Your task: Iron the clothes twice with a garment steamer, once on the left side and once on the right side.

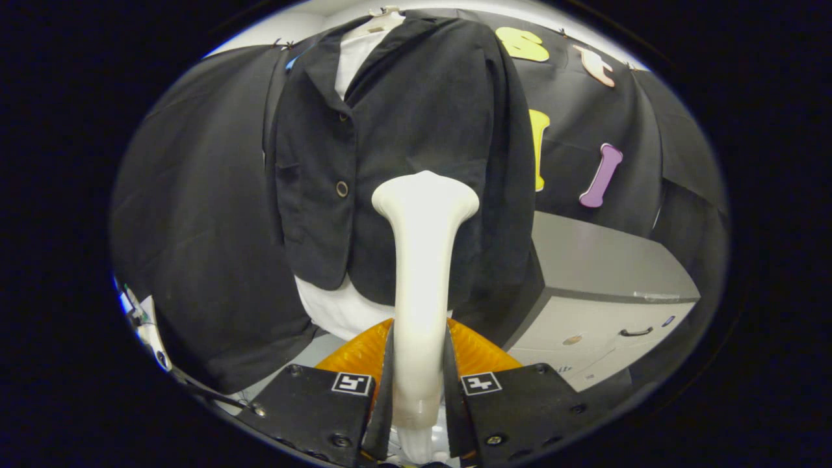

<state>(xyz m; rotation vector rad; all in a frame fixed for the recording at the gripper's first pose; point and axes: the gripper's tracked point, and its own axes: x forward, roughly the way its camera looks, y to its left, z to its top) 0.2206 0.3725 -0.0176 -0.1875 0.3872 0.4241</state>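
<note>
At lower centre we see the gripper [419, 390] clamped on the steamer [421, 273] — both fingers pressing its neck. Its head sits mid-frame against the jacket [416, 130], right of the button [342, 188].

The gripper [419, 383] has both fingers pressed on the handle of the white garment steamer [422, 260], whose flared head stands straight ahead of them, close before the black jacket [416, 110], so no open way lies forward. The jacket hangs over a white shirt [338, 309] and takes up the whole middle. Right of the jacket, a grey drawer cabinet [604, 286] stands close against its lower hem and bars any low pass there; above the cabinet's top, room opens up to the booth's cloth wall. Left of the jacket, black cloth [201, 227] hangs down close beside it. Below the jacket's hem, a little open space remains above an orange ribbed part [357, 357] just beyond the fingers.
</note>
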